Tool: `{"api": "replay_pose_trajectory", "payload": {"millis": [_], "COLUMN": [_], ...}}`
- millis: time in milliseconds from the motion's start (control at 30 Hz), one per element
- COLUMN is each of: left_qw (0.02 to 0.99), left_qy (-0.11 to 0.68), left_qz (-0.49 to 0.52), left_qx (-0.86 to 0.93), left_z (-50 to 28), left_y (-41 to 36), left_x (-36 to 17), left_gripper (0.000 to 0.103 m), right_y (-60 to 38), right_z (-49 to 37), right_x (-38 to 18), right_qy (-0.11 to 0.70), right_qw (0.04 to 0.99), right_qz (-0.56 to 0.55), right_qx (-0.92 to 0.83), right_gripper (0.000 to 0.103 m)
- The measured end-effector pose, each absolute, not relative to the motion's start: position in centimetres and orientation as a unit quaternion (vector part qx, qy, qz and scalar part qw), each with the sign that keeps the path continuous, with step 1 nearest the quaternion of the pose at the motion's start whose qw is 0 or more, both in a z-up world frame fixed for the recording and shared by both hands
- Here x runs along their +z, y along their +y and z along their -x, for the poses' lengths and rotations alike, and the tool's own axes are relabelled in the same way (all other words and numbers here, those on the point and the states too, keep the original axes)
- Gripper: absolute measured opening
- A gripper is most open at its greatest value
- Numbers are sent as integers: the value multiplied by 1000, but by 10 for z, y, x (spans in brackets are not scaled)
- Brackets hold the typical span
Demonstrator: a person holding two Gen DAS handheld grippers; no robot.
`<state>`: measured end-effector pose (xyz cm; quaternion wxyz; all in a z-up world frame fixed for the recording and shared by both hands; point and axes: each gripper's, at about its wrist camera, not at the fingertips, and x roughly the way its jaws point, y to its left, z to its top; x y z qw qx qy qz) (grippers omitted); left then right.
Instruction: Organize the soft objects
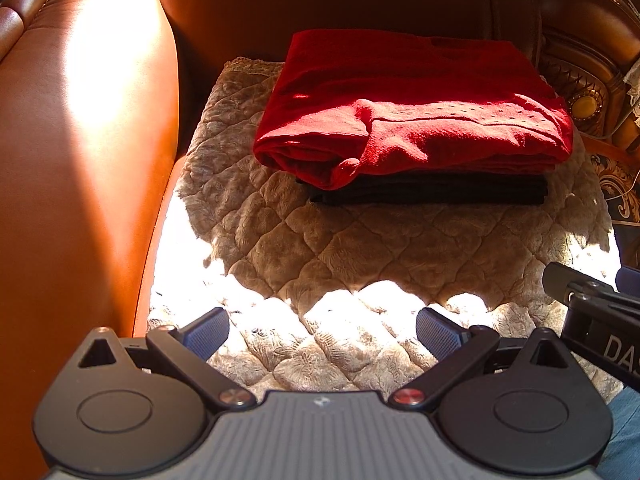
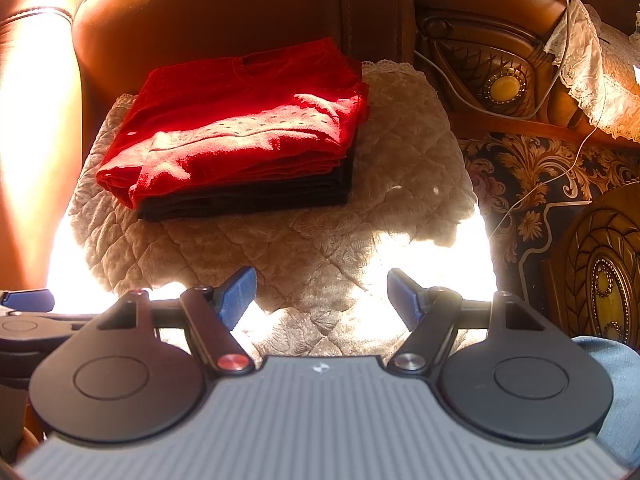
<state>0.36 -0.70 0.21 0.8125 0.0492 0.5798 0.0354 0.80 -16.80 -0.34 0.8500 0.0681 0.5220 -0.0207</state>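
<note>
The left gripper (image 1: 322, 330) has its two blue fingers (image 1: 208, 332) spread wide apart, and nothing sits between them. It hangs over the sunny front part of a soft quilted pad (image 1: 360, 248). The right gripper (image 2: 322, 298) is spread wide too, with blue fingers (image 2: 240, 296) and nothing in between, and it is also over the front of the pad (image 2: 400, 168). The two grippers are side by side; a bit of the right one shows at the right edge of the left view, and a bit of the left one shows at the left edge of the right view. Farther back on the pad lies a folded red sweater (image 1: 412, 112). It sits on top of folded black clothes (image 1: 432, 190), making one neat pile. In the right view the red sweater (image 2: 240, 120) and the black clothes (image 2: 248, 196) are at the back left of the pad, well apart from both grippers. The pad covers the seat of a brown leather sofa (image 1: 80, 120). Its back rises behind the pile. To the right is a carved wooden armrest (image 2: 500, 80) with white lace (image 2: 588, 72) over it, and a flowery rug (image 2: 520, 168) lies below. Blue jeans (image 2: 616, 392) show at the bottom right.
</note>
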Motion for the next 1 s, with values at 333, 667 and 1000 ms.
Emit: {"api": "replay_pose_trajectory", "payload": {"millis": [333, 667, 1000], "left_qw": [812, 812, 812], "left_qy": [580, 579, 580], "left_qz": [-51, -52, -50], "left_qx": [36, 39, 42], "left_z": [-4, -3, -1], "left_y": [-7, -8, -7], "left_x": [2, 2, 1], "left_gripper": [102, 102, 102], "right_y": [-167, -166, -164], "right_z": [-4, -4, -4], "right_x": [-5, -6, -7], "right_qy": [517, 516, 517], "right_qw": [853, 853, 853], "right_qz": [-69, -69, -69], "right_qx": [-23, -24, -24], "right_gripper": [80, 80, 80]}}
